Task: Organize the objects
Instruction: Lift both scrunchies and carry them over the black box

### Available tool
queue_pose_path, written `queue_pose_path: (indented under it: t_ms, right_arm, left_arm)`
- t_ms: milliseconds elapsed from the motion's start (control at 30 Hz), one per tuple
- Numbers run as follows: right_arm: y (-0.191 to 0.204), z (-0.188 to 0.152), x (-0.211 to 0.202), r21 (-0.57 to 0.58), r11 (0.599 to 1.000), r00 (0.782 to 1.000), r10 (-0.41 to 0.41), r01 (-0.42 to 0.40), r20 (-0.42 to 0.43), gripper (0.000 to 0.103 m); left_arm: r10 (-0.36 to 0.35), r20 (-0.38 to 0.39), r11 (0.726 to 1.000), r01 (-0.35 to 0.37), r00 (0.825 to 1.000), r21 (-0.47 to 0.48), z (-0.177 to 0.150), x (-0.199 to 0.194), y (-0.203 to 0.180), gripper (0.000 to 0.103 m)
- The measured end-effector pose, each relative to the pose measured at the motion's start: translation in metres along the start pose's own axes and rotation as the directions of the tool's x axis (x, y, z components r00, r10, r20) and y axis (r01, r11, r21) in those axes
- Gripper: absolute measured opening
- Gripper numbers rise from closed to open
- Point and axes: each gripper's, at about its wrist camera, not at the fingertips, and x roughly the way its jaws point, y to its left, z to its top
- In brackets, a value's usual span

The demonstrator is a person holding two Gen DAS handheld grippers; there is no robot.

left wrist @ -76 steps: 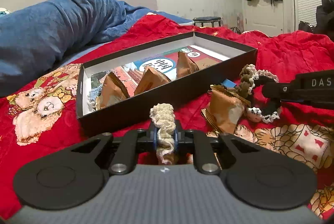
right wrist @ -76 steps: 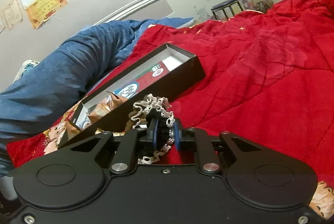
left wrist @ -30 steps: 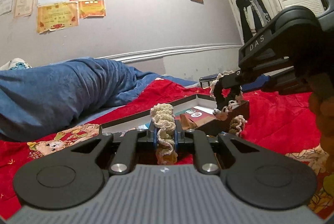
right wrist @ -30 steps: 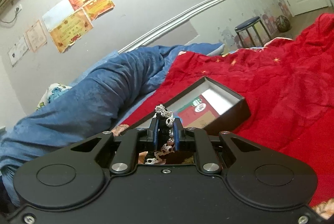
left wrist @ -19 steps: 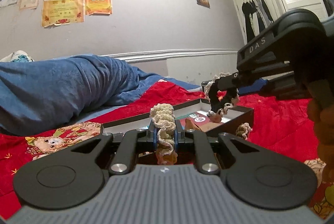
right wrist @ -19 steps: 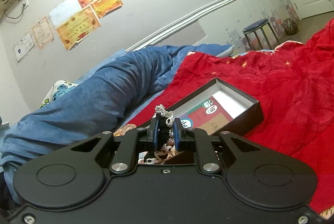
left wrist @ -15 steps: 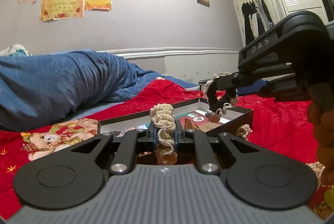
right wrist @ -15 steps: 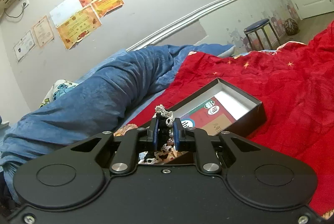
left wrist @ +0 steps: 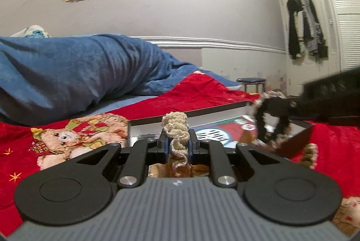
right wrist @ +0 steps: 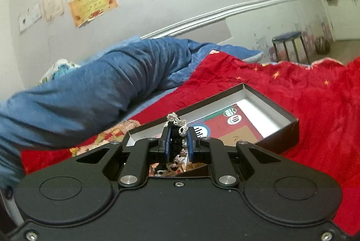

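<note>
My left gripper (left wrist: 177, 142) is shut on a cream crocheted scrunchie (left wrist: 176, 128), held over the near left part of an open black box (left wrist: 301, 135) on the red bed cover. My right gripper (right wrist: 177, 142) is shut on a black scrunchie with white lace trim (right wrist: 178, 130). In the left wrist view that black scrunchie (left wrist: 270, 115) hangs blurred over the box's right end, from the right gripper coming in from the right. The box (right wrist: 288, 130) holds printed cards and brown paper packets (left wrist: 249, 135).
A rolled blue blanket (left wrist: 74, 70) lies along the far side of the bed. The red cover has a teddy-bear print (left wrist: 65, 139) at left. A round stool (right wrist: 288, 43) and a door hung with clothes (left wrist: 306, 27) stand past the bed. Another frilly item (left wrist: 311, 154) lies by the box's near right corner.
Both grippers have moved lower and closer over the box, each still gripping its scrunchie. The right gripper with the black scrunchie has dropped toward the box's right end.
</note>
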Motion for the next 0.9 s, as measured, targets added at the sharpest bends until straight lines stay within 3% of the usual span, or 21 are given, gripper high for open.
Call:
queue_pose_path:
  t_ms: [467, 667, 767, 900]
  right_arm:
    - [-0.009, 0.009, 0.021, 0.020, 1.000, 0.999, -0.013, 0.012, 0.048, 0.015]
    - [-0.015, 0.013, 0.040, 0.041, 0.999, 0.998, -0.024, 0.021, 0.065, 0.015]
    - [-0.021, 0.013, 0.047, 0.043, 0.999, 0.995, -0.025, 0.021, 0.096, 0.015]
    - [-0.031, 0.011, 0.061, 0.039, 0.998, 0.995, -0.052, 0.049, 0.089, 0.015]
  left_arm:
    - [0.062, -0.023, 0.998, -0.063, 0.998, -0.017, 0.003, 0.029, 0.024, 0.021]
    - [0.023, -0.100, 0.998, -0.028, 0.995, -0.051, 0.004, 0.045, 0.033, 0.021]
    - [-0.030, -0.148, 0.998, 0.021, 0.988, -0.057, 0.004, 0.050, 0.036, 0.021]
    - [-0.048, -0.154, 0.997, 0.039, 0.987, -0.061, 0.002, 0.051, 0.037, 0.021]
